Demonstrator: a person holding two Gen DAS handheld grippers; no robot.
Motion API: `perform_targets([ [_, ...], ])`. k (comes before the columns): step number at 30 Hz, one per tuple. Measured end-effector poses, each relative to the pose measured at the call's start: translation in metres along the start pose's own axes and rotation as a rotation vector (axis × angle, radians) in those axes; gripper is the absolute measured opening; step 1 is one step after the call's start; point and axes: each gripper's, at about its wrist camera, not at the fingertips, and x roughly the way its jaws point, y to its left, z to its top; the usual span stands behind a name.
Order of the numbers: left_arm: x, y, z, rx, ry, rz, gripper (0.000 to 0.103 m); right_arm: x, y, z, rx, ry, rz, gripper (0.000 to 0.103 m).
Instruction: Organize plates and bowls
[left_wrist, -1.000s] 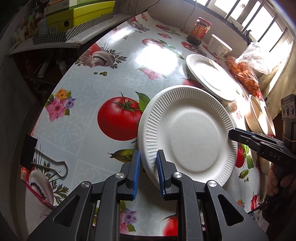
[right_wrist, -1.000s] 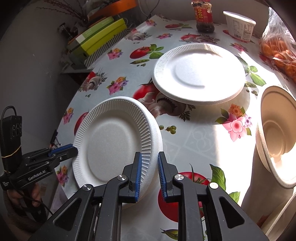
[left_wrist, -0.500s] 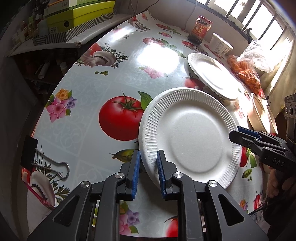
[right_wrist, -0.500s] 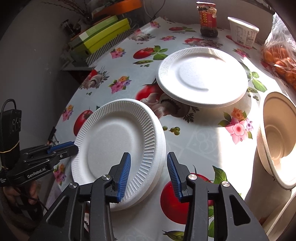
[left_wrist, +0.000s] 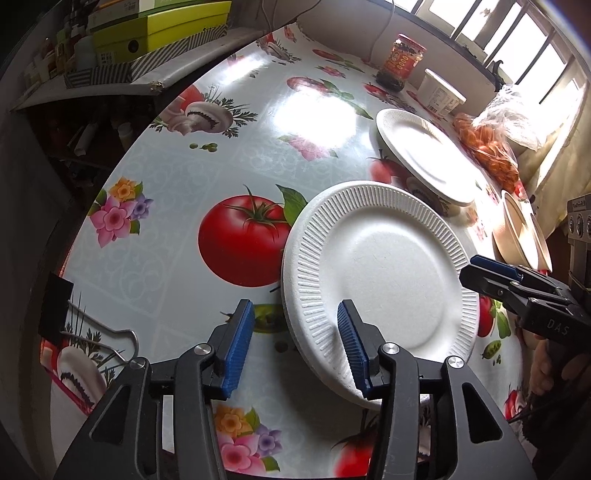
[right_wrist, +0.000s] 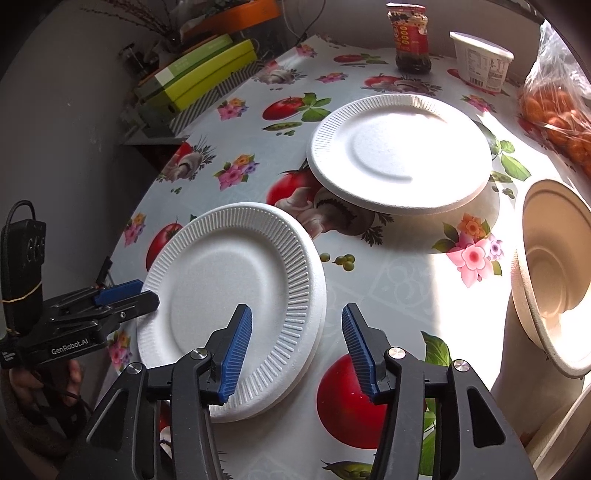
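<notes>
A white ribbed foam plate (left_wrist: 380, 273) (right_wrist: 229, 288) lies on the flowered tablecloth, and a second rim shows under it. My left gripper (left_wrist: 293, 332) straddles its near-left rim. Its jaws are opening, and the blue pads stand clear of the foam. My right gripper (right_wrist: 295, 325) straddles the opposite rim. Its jaws are opening too, with no pad pressing on the foam. Each gripper also shows in the other's view: the left gripper (right_wrist: 122, 295) and the right gripper (left_wrist: 487, 269). Another white plate (left_wrist: 424, 158) (right_wrist: 399, 151) sits farther back. Beige bowls (right_wrist: 554, 273) (left_wrist: 521, 232) stand nested at the right.
A sauce jar (right_wrist: 410, 40), a white tub (right_wrist: 484, 62) and a bag of oranges (right_wrist: 561, 110) line the far edge under the window. Green boxes (right_wrist: 199, 81) lie on a shelf beyond the table's left edge. A binder clip (left_wrist: 59, 310) sits at the near-left corner.
Both grippers were shut on the ribbed plate's rim and have let go. The right jaws spread first, then the left. Neither hand shifted.
</notes>
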Motion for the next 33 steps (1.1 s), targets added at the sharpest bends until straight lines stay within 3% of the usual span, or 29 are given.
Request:
perform_targets([
  [16, -0.005, 0.0, 0.01, 0.0, -0.013, 0.001, 0.048, -0.004, 0.0, 0.004, -0.006, -0.013, -0.002, 0.052],
  [18, -0.007, -0.001, 0.012, 0.003, -0.019, 0.0, 0.048, -0.008, 0.0, 0.005, -0.007, -0.022, -0.001, 0.055],
  [21, -0.01, -0.004, 0.017, 0.006, -0.027, -0.008, 0.048, -0.014, -0.001, 0.009, -0.014, -0.051, -0.015, 0.071],
  [33, -0.013, -0.023, 0.046, 0.035, -0.046, -0.016, 0.048, -0.032, -0.012, 0.022, -0.008, -0.078, -0.028, 0.071],
])
